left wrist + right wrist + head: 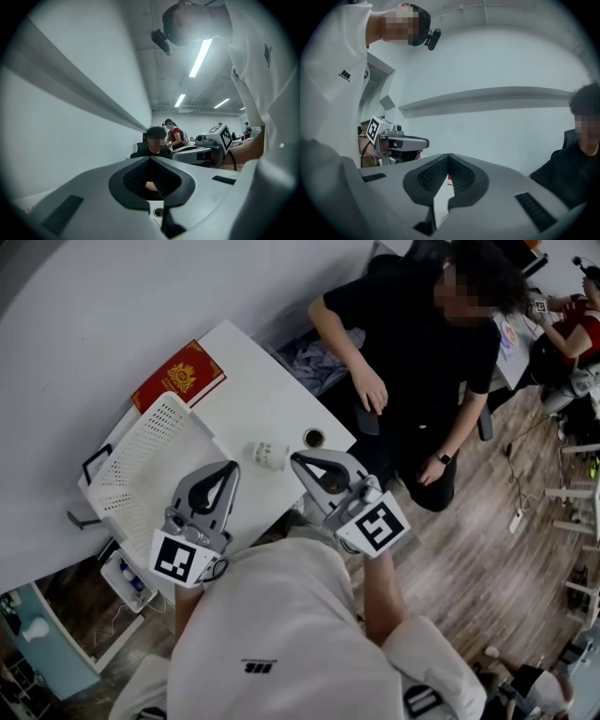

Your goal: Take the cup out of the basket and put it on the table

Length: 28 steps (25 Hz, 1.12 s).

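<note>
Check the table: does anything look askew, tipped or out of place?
Yes. The white cup appears to lie on its side on the white table, beside the basket, not upright. Nothing looks spilled.

The white table (253, 381) in front of me carries a red book (178, 377) at its far corner and a white basket (141, 465) beside it. A white cup (270, 455) sits near my edge, a small dark round thing (313, 438) just beside it.
</note>
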Each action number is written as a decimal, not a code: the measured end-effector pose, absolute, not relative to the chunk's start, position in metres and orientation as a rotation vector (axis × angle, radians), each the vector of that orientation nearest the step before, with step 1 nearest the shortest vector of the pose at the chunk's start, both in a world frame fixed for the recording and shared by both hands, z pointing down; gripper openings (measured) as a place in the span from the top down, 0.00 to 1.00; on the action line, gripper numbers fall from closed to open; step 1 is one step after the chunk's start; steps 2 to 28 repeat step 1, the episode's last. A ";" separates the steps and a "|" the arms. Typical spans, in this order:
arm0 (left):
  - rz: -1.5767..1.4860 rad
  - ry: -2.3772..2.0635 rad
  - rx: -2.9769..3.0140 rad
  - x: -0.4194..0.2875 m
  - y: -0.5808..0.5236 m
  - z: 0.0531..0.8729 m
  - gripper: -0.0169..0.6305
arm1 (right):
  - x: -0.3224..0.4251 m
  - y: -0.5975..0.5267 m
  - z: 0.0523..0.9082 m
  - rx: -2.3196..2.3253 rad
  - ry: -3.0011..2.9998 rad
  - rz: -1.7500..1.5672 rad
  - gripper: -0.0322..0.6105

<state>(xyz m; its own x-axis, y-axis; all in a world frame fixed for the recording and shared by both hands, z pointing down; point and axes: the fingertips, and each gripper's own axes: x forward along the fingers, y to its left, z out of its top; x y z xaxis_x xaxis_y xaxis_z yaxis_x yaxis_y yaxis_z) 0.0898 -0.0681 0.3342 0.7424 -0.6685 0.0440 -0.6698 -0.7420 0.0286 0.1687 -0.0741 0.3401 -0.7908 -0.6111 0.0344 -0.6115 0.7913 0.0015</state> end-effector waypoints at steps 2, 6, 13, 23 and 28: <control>0.048 -1.112 2.891 0.090 -0.068 0.335 0.96 | 0.169 -0.074 0.341 1.004 -2.940 0.016 0.93; 0.048 -1.112 2.891 0.090 -0.068 0.335 0.96 | 0.169 -0.074 0.341 1.004 -2.940 0.016 0.93; 0.048 -1.112 2.891 0.090 -0.068 0.335 0.96 | 0.169 -0.074 0.341 1.004 -2.940 0.016 0.93; 0.048 -1.112 2.891 0.090 -0.068 0.335 0.96 | 0.169 -0.074 0.341 1.004 -2.940 0.016 0.93; 0.048 -1.112 2.891 0.090 -0.068 0.335 0.96 | 0.169 -0.074 0.341 1.004 -2.940 0.016 0.93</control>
